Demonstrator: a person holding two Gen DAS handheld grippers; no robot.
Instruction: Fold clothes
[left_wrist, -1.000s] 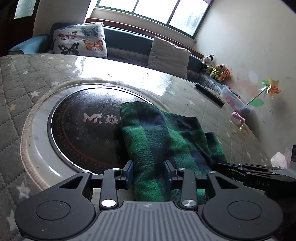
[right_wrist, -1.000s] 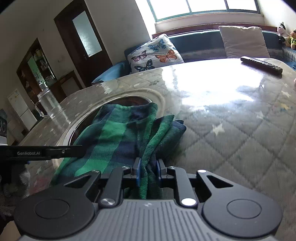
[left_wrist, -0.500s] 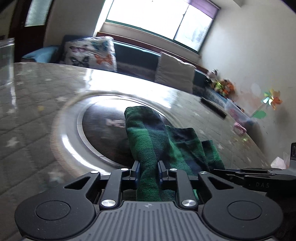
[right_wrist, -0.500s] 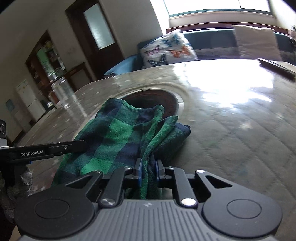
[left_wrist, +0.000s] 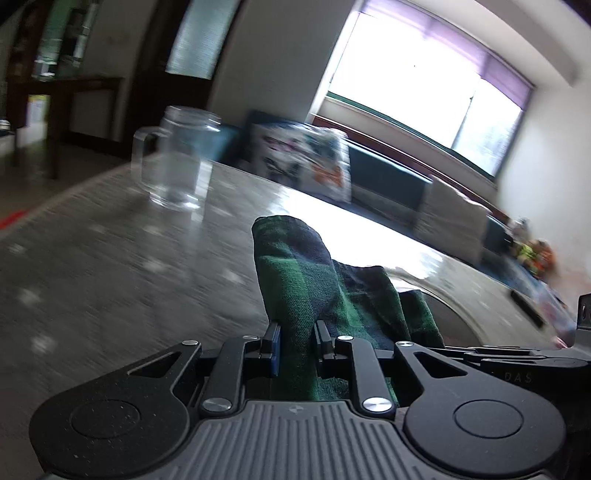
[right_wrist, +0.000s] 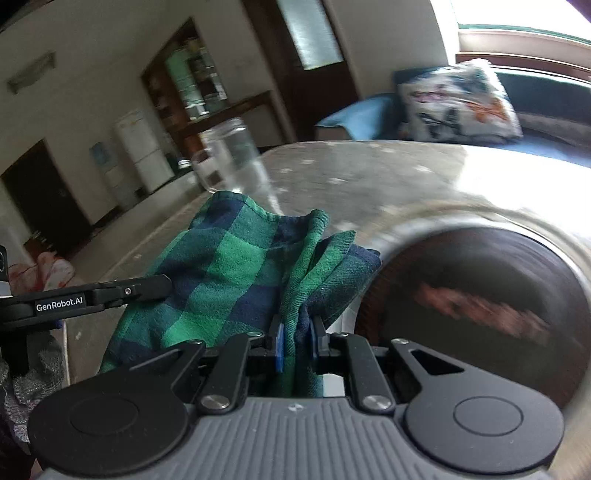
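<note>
A folded green and navy plaid cloth (left_wrist: 314, 291) is held off the quilted table by both grippers. My left gripper (left_wrist: 297, 341) is shut on its near left edge. My right gripper (right_wrist: 297, 343) is shut on its near right edge, where several layers bunch together. The cloth (right_wrist: 236, 273) stretches between them and rises toward its far end. The left gripper's fingers (right_wrist: 110, 293) show at the left of the right wrist view. The right gripper's fingers (left_wrist: 517, 360) show at the right of the left wrist view.
A clear glass mug (left_wrist: 177, 162) stands on the table (left_wrist: 92, 266) ahead and left; it also shows in the right wrist view (right_wrist: 231, 162). A round dark inset (right_wrist: 480, 295) sits to the right. A remote (left_wrist: 528, 312) lies far right. A sofa with cushions (left_wrist: 306, 166) runs behind.
The left gripper closed on the cloth. Both grippers lifted the cloth and swung it left, off the dark inset and toward the glass mug.
</note>
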